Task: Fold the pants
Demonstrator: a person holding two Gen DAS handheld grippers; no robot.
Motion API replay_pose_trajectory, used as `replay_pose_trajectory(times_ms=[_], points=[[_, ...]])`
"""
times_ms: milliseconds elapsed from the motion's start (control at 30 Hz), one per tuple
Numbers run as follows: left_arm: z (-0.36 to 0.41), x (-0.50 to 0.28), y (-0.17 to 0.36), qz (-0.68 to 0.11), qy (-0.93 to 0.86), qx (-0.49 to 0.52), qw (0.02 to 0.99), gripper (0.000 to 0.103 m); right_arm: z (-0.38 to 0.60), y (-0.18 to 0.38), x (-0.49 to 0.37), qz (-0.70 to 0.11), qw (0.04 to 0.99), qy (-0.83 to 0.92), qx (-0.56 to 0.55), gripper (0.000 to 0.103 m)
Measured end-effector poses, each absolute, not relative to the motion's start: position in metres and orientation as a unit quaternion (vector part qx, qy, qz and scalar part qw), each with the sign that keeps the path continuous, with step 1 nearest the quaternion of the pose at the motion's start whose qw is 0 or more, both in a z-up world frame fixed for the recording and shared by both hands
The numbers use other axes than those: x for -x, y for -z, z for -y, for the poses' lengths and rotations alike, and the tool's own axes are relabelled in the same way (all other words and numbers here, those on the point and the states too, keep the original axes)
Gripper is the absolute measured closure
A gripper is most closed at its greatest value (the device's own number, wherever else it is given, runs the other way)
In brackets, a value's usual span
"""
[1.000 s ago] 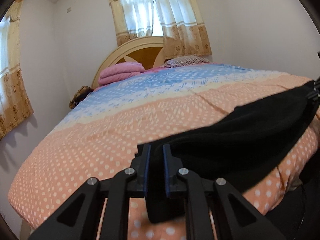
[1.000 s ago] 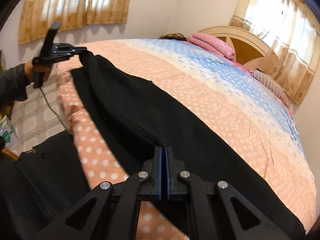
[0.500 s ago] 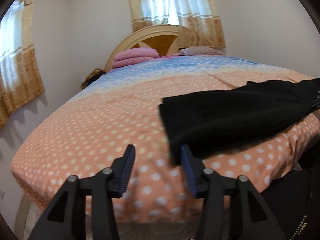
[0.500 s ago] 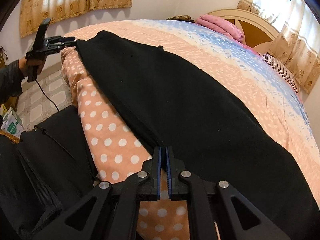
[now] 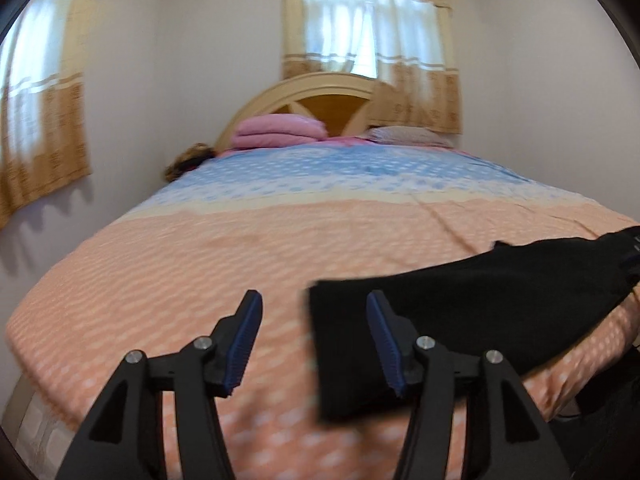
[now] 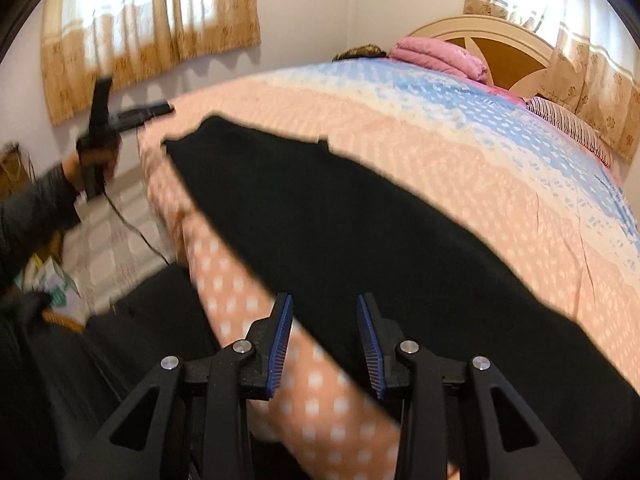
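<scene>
Left wrist view: the left gripper (image 5: 312,340) hovers over the near edge of the bed (image 5: 200,264), its blue-padded fingers (image 5: 244,338) spread after just opening, with nothing pinched; one end of the black pants (image 5: 460,312) lies on the spotted orange bedspread under and beyond the right-hand finger. Folded pink blankets (image 5: 276,131) and a striped pillow (image 5: 408,136) rest against the arched headboard (image 5: 320,92), below a curtained window (image 5: 372,32). Right wrist view: the right gripper (image 6: 324,340) has likewise just been opening, and its fingers (image 6: 370,340) stand apart above the pants (image 6: 360,216), which stretch flat along the bed's edge. A sleeved hand (image 6: 92,160) holds the left gripper (image 6: 160,110) beyond the far end.
</scene>
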State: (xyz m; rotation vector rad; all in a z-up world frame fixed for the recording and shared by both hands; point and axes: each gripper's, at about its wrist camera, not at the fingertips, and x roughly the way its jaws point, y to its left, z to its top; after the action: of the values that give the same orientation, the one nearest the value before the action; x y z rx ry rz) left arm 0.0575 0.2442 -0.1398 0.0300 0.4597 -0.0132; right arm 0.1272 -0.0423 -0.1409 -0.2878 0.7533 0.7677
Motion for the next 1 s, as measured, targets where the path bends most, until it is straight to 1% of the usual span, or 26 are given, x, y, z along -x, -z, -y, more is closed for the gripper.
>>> replay_pose_trajectory(times_ms=[67,167,233,267,333,367,433,467,500,600,800,833,867,900,1000], points=[[-0.228,-0.070,0.146,-0.236,0.017,-0.021,0.971,0.046,0.036,0.135,-0.143,-0.358,0.851,-0.366,0.115,0.068],[-0.209,-0.085,0.168,-0.270,0.011,-0.039,0.962,0.046,0.021,0.127,-0.177,-0.369,0.849,-0.371,0.075,0.068],[-0.203,-0.088,0.183,-0.295,-0.004,-0.056,0.954,0.046,0.009,0.125,-0.205,-0.389,0.838,-0.381,0.038,0.068],[-0.203,-0.086,0.189,-0.295,-0.009,-0.058,0.954,0.045,0.004,0.126,-0.216,-0.396,0.834,-0.383,0.026,0.068],[-0.204,-0.077,0.192,-0.277,-0.012,-0.060,0.959,0.042,-0.011,0.131,-0.242,-0.411,0.829,-0.379,-0.002,0.068],[-0.205,-0.075,0.192,-0.274,-0.014,-0.064,0.960,0.038,-0.017,0.134,-0.254,-0.421,0.823,-0.380,-0.015,0.067],[-0.210,-0.076,0.193,-0.265,-0.017,-0.057,0.963,0.029,-0.031,0.148,-0.281,-0.451,0.803,-0.386,-0.056,0.068],[-0.214,-0.077,0.193,-0.263,-0.021,-0.049,0.963,0.022,-0.037,0.154,-0.290,-0.462,0.795,-0.388,-0.067,0.068],[-0.219,-0.079,0.195,-0.265,-0.023,-0.033,0.963,0.017,-0.045,0.160,-0.297,-0.472,0.788,-0.389,-0.074,0.068],[-0.231,-0.080,0.198,-0.264,-0.018,0.015,0.964,0.014,-0.060,0.177,-0.316,-0.497,0.765,-0.393,-0.114,0.068],[-0.231,-0.073,0.199,-0.254,-0.021,0.026,0.967,0.014,-0.079,0.199,-0.335,-0.541,0.714,-0.409,-0.174,0.068],[-0.231,-0.073,0.200,-0.254,-0.022,0.028,0.967,0.014,-0.083,0.202,-0.336,-0.548,0.708,-0.409,-0.175,0.070],[-0.230,-0.073,0.199,-0.254,-0.024,0.028,0.967,0.014,-0.085,0.204,-0.337,-0.551,0.713,-0.399,-0.169,0.078],[-0.229,-0.072,0.198,-0.253,-0.029,0.025,0.967,0.014,-0.084,0.204,-0.337,-0.549,0.718,-0.393,-0.169,0.097],[-0.222,-0.067,0.190,-0.240,-0.042,0.012,0.970,0.014,-0.078,0.195,-0.337,-0.519,0.737,-0.392,-0.182,0.099]])
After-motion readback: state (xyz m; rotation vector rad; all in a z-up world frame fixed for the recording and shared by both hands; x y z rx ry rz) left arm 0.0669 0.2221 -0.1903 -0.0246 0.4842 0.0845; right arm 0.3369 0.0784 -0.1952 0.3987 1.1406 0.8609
